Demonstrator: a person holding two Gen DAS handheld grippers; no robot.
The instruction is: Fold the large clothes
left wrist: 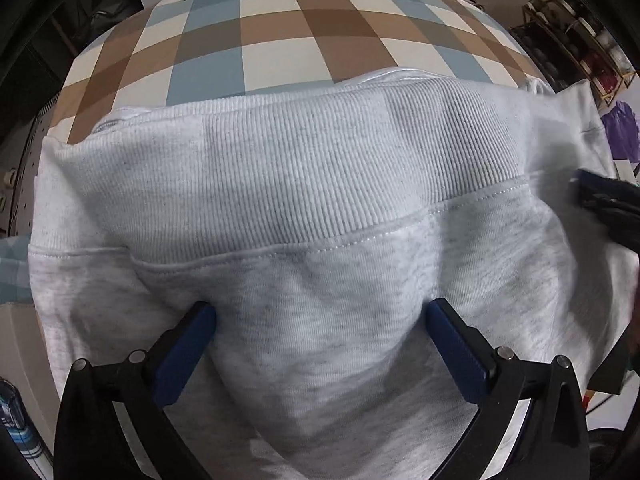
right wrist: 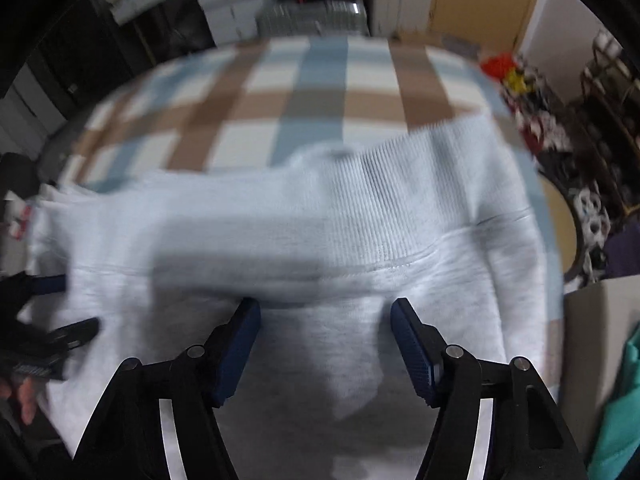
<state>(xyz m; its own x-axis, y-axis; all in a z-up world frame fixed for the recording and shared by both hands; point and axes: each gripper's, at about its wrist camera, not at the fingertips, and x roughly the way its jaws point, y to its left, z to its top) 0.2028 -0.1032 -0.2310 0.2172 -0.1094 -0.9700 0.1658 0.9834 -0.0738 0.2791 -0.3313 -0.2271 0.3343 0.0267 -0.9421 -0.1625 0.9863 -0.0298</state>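
Note:
A light grey sweatshirt (left wrist: 320,184) lies folded on a checked blue, brown and white cloth (left wrist: 280,40), its ribbed hem band (left wrist: 360,160) running across the far side. My left gripper (left wrist: 320,306) points down at the sweatshirt, jaws spread wide, with the fabric lying flat under them. My right gripper (right wrist: 325,304) hangs open over the same sweatshirt (right wrist: 320,220) near the hem seam; its view is blurred. Each gripper shows in the other's view: the right gripper (left wrist: 584,190) at the right edge, the left gripper (right wrist: 72,306) at the left edge.
The checked cloth (right wrist: 320,92) stretches beyond the garment. A shelf of jars (left wrist: 580,40) and a purple thing (left wrist: 624,128) stand to the right. A cardboard box (right wrist: 600,320) and a teal thing (right wrist: 620,400) sit at the near right. White boxes (right wrist: 224,0) are stacked behind.

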